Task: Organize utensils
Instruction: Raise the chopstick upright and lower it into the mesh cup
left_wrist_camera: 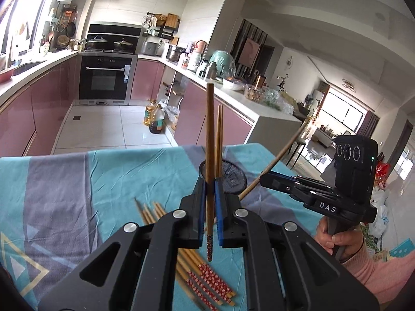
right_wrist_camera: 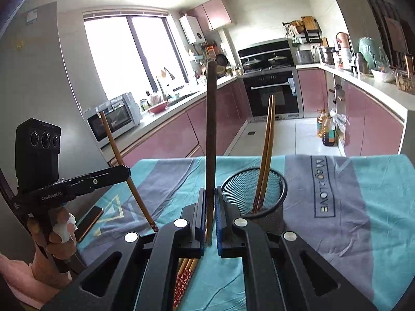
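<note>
jaws: left gripper (left_wrist_camera: pixel 210 208) clamps one upright chopstick (left_wrist_camera: pixel 209 155) | right gripper (right_wrist_camera: pixel 210 216) pinches another chopstick (right_wrist_camera: pixel 210 142) | mesh holder (right_wrist_camera: pixel 255 194) beside

Left gripper (left_wrist_camera: pixel 210 202): lower centre of its own frame, jaws nearly closed, clamped on a chopstick (left_wrist_camera: pixel 210 140) standing upright. Right gripper (right_wrist_camera: pixel 210 207): lower centre of its frame, jaws likewise clamped on an upright chopstick (right_wrist_camera: pixel 211 140). Right hand (left_wrist_camera: pixel 337 238) grips its handle at lower right; left hand (right_wrist_camera: pixel 55 233) grips its handle at lower left.
</note>
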The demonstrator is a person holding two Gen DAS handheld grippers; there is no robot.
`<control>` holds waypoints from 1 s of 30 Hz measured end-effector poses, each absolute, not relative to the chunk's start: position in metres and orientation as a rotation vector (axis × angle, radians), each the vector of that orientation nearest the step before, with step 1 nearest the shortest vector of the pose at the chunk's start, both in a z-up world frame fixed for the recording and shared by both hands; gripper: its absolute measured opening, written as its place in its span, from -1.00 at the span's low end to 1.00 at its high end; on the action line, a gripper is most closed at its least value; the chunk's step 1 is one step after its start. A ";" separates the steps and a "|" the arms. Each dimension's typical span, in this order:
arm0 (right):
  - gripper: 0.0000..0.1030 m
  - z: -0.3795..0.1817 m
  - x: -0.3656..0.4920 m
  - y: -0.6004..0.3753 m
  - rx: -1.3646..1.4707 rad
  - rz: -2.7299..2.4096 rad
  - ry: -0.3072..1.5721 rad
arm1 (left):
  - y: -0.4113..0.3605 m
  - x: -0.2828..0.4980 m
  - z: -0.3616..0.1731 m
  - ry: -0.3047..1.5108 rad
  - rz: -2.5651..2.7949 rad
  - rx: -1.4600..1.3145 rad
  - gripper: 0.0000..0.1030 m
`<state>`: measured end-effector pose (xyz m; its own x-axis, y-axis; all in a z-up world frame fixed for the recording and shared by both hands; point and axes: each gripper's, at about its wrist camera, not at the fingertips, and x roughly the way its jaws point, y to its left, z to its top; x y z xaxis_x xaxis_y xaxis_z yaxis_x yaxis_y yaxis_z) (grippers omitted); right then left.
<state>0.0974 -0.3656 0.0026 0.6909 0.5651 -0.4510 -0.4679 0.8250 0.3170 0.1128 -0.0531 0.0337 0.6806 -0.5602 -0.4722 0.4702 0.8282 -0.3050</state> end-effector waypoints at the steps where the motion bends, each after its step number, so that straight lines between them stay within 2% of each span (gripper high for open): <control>1: -0.89 0.005 0.098 -0.369 0.183 0.578 0.554 | -0.055 0.117 0.037 0.576 -0.585 -0.166 -0.85; 19: -0.89 0.052 0.118 -0.387 0.170 0.560 0.442 | -0.097 0.153 0.103 0.483 -0.591 -0.133 -0.85; 30: -0.89 0.058 0.141 -0.391 0.172 0.537 0.417 | -0.118 0.176 0.097 0.510 -0.565 -0.082 -0.85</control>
<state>0.1408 -0.3908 0.0578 0.7780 0.5287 -0.3394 -0.4600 0.8473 0.2653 0.1765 -0.1185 0.0970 0.7242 -0.5312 -0.4396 0.4914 0.8449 -0.2115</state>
